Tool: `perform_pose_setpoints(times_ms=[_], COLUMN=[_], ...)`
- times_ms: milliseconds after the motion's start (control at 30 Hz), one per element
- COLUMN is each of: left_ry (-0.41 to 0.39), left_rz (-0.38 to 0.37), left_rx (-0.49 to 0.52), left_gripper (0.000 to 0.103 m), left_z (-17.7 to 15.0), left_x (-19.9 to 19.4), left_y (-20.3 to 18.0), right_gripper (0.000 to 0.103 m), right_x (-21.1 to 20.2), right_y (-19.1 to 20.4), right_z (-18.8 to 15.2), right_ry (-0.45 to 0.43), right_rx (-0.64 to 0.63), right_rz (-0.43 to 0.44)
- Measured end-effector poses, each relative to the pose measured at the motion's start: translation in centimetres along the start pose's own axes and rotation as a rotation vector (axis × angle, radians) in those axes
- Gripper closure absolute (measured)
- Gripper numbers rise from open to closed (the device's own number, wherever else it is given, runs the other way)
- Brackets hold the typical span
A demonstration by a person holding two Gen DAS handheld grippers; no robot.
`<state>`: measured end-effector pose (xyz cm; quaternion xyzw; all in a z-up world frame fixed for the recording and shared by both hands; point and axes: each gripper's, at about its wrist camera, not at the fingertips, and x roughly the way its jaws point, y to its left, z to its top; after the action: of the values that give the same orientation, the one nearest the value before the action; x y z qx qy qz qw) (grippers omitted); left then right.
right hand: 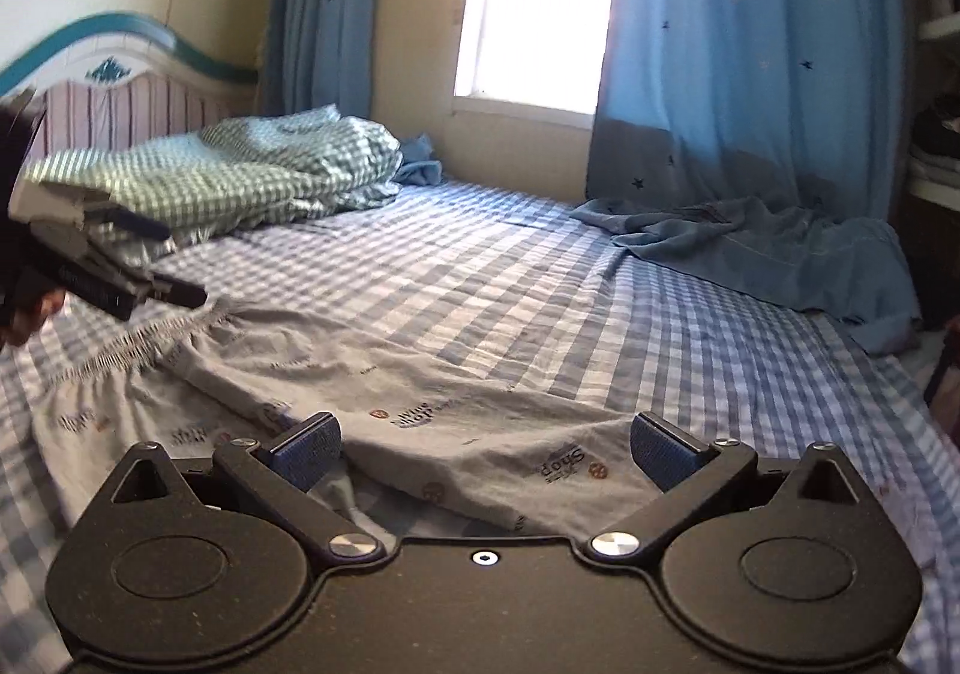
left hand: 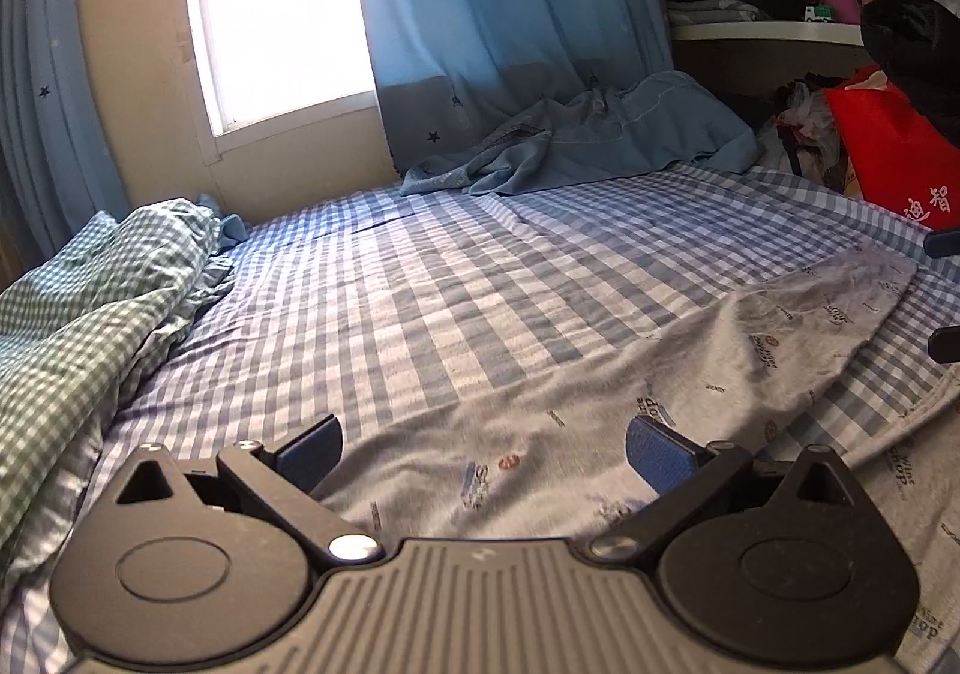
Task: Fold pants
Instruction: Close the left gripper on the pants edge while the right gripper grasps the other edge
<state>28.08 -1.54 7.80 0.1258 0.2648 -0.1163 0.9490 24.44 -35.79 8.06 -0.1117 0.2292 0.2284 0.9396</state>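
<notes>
The left gripper (left hand: 483, 449) hangs low over the grey printed cotton pants (left hand: 600, 410), its two blue pads spread wide apart and holding nothing. The right gripper (right hand: 483, 449) is spread wide too, just above the leg end of the same pants (right hand: 420, 410). The pants lie flat across the near part of the bed with the blue and white checked sheet (left hand: 480, 266), close to its front edge. One leg lies over the other. In the right view the stretchy waistband (right hand: 138, 344) sits at the left, right under the left gripper.

Past the pants the checked sheet is bare and open up to the wall. A bunched green checked blanket (right hand: 240, 170) sits at the left by the headboard. A crumpled blue cloth (left hand: 588, 146) lies at the far side under the blue star curtain (left hand: 510, 14). A red bag (left hand: 888, 158) stands at the right edge of the bed.

The shelf (left hand: 762, 29) holds dark heaps that are hard to make out. The window (left hand: 270, 2) is too bright to see through.
</notes>
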Motion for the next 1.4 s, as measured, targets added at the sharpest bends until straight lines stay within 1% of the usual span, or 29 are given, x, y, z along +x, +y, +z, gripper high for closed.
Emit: perform_pose_setpoints(times_ms=[33, 100, 167, 233, 367, 433, 500, 600, 633, 667, 800, 833, 867, 900, 933, 967, 1000, 1067, 1133, 1167, 1200, 1233, 1267, 1300, 1333, 1367, 1400], left_ry=[0.005, 0.008, 0.031, 0.047, 0.078, 0.121, 0.168, 0.221, 0.238, 0.252, 0.299, 0.307, 0.317, 0.329, 0.347, 0.365, 0.373, 0.386, 0.396, 0.399, 0.4, 0.404, 0.405, 0.403, 0.401, 0.395, 0.379], left_rz=[-0.014, -0.04, -0.067, -0.097, -0.181, -0.239, -0.285, -0.324, -0.332, -0.341, -0.366, -0.374, -0.387, -0.391, -0.401, -0.414, -0.421, -0.437, -0.458, -0.462, -0.465, -0.468, -0.456, -0.443, -0.424, -0.413, -0.403], left_rx=[0.022, 0.065, 0.12, 0.182, 0.252, 0.251, 0.258, 0.279, 0.284, 0.283, 0.247, 0.236, 0.231, 0.227, 0.221, 0.212, 0.199, 0.189, 0.195, 0.197, 0.197, 0.193, 0.191, 0.193, 0.193, 0.188, 0.185], left_gripper=[0.0, 0.0, 0.0, 0.0, 0.0, 0.0, 0.0, 0.002, 0.005, 0.007, 0.011, 0.013, 0.015, 0.017, 0.023, 0.028, 0.03, 0.041, 0.062, 0.071, 0.077, 0.087, 0.091, 0.095, 0.101, 0.102, 0.102], left_z=[0.8, 2.0, 3.0, 3.7, 4.6, 4.5, 4.1, 3.1, 2.9, 2.7, 2.1, 2.0, 1.9, 1.8, 1.7, 1.7, 1.7, 1.8, 2.0, 2.1, 2.1, 2.1, 2.0, 2.0, 2.1, 2.2, 2.3], left_x=[1.7, 4.8, 8.1, 11.2, 16.4, 18.7, 20.6, 22.5, 23.1, 23.4, 24.5, 24.6, 24.7, 24.9, 25.0, 25.2, 25.2, 25.1, 24.8, 24.7, 24.5, 24.4, 24.2, 24.0, 23.9, 23.6, 23.2], left_y=[0.4, 0.9, 1.1, 1.0, 0.6, 0.6, 0.7, 1.2, 1.4, 1.7, 2.8, 3.0, 3.2, 3.3, 3.4, 3.4, 3.5, 3.6, 3.4, 3.4, 3.3, 3.1, 2.9, 2.7, 2.4, 2.4, 2.3], right_gripper=[0.0, 0.0, 0.0, 0.0, 0.001, 0.002, 0.007, 0.017, 0.023, 0.026, 0.028, 0.031, 0.037, 0.04, 0.043, 0.047, 0.051, 0.066, 0.072, 0.078, 0.081, 0.087, 0.092, 0.094, 0.098, 0.101, 0.101], right_x=[1.3, 4.5, 7.2, 9.7, 14.6, 17.0, 19.0, 21.3, 21.9, 22.6, 25.1, 25.7, 26.2, 26.5, 26.7, 26.8, 26.8, 26.9, 26.9, 26.8, 26.6, 26.4, 26.2, 26.0, 25.9, 25.8, 25.6], right_y=[-1.2, -4.1, -6.7, -8.9, -13.4, -15.7, -17.6, -18.9, -18.9, -18.9, -18.4, -18.3, -18.1, -17.9, -17.6, -17.5, -17.5, -17.6, -17.6, -17.4, -17.1, -16.7, -16.2, -15.9, -15.6, -15.3, -15.0], right_z=[0.4, 1.2, 1.6, 1.9, 1.5, 1.2, 0.9, 0.6, 0.5, 0.5, 0.3, 0.3, 0.2, 0.1, 0.0, 0.0, 0.0, 0.2, 0.3, 0.3, 0.2, 0.2, 0.1, 0.1, 0.2, 0.2, 0.3], right_ry=[0.022, 0.094, 0.139, 0.175, 0.252, 0.299, 0.328, 0.343, 0.353, 0.367, 0.431, 0.447, 0.461, 0.473, 0.48, 0.477, 0.476, 0.476, 0.478, 0.474, 0.467, 0.462, 0.459, 0.456, 0.453, 0.45, 0.445], right_rx=[-0.017, -0.021, -0.011, -0.029, -0.072, -0.023, 0.053, 0.084, 0.074, 0.057, 0.009, 0.003, -0.005, -0.02, -0.035, -0.042, -0.04, -0.033, -0.022, -0.019, -0.026, -0.039, -0.055, -0.063, -0.069, -0.081, -0.098], right_rz=[0.029, 0.117, 0.16, 0.156, 0.094, 0.081, 0.107, 0.151, 0.169, 0.184, 0.225, 0.231, 0.24, 0.248, 0.249, 0.252, 0.259, 0.245, 0.221, 0.206, 0.201, 0.196, 0.185, 0.173, 0.157, 0.14, 0.125])
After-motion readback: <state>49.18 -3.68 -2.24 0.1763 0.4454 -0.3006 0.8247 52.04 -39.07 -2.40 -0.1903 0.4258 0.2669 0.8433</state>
